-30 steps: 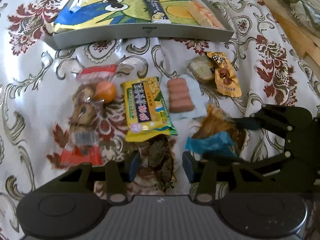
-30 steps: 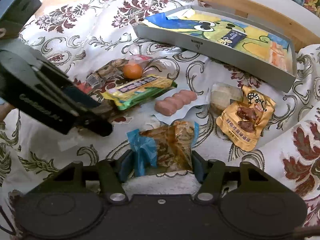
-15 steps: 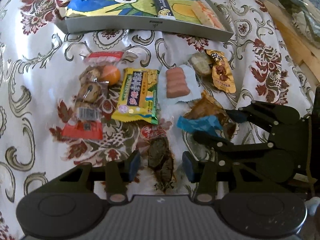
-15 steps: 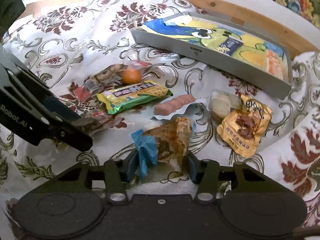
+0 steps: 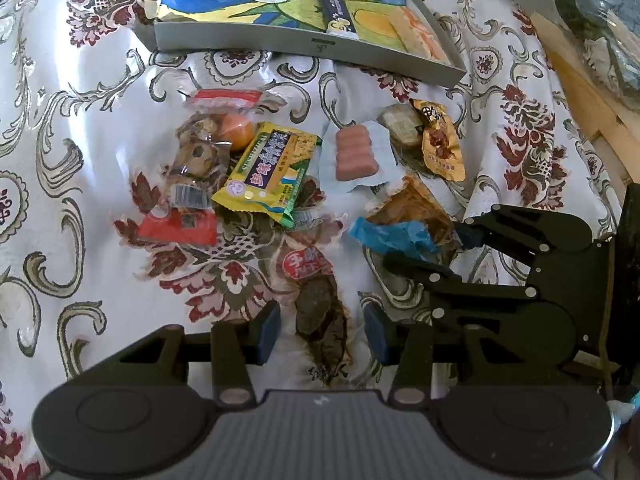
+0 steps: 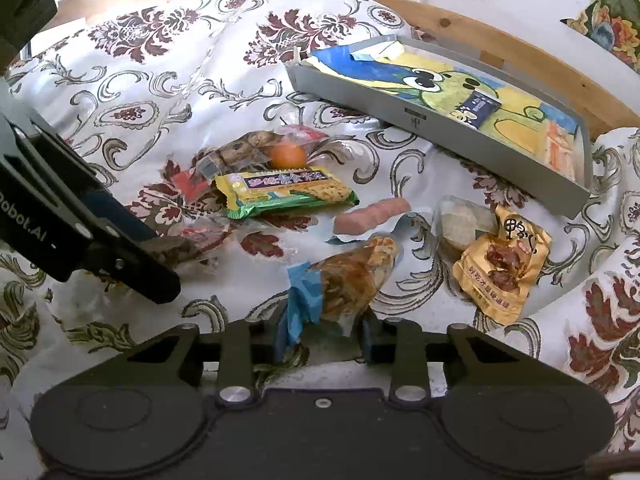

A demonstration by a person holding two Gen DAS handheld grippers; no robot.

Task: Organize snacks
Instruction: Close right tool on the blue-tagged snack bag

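Observation:
Snacks lie loose on a floral cloth before a grey tray point(image 5: 312, 46) lined with a cartoon picture. My left gripper point(image 5: 321, 332) is shut on a dark brown packet with a red label point(image 5: 316, 312), which lies just clear of the yellow-green packet point(image 5: 268, 172). In the right wrist view the left gripper point(image 6: 162, 264) pinches that packet point(image 6: 180, 246) at the left. My right gripper point(image 6: 324, 338) is shut on an orange-brown packet with a blue end point(image 6: 348, 276), tilted up off the cloth. The left wrist view shows the right gripper point(image 5: 424, 244) at that packet's blue end point(image 5: 392, 236).
On the cloth lie an orange ball point(image 5: 238, 132), a clear biscuit packet with red ends point(image 5: 192, 168), a pink bar point(image 5: 354, 152), a round cake point(image 5: 400, 124) and a gold packet point(image 5: 440, 148). The tray holds a dark blue packet point(image 5: 336, 12). A wooden edge point(image 5: 580, 80) runs on the right.
Both grippers drew back from the pile. The dark packet came out from under the yellow-green one with the left gripper. The right jaws narrowed onto the blue-ended packet.

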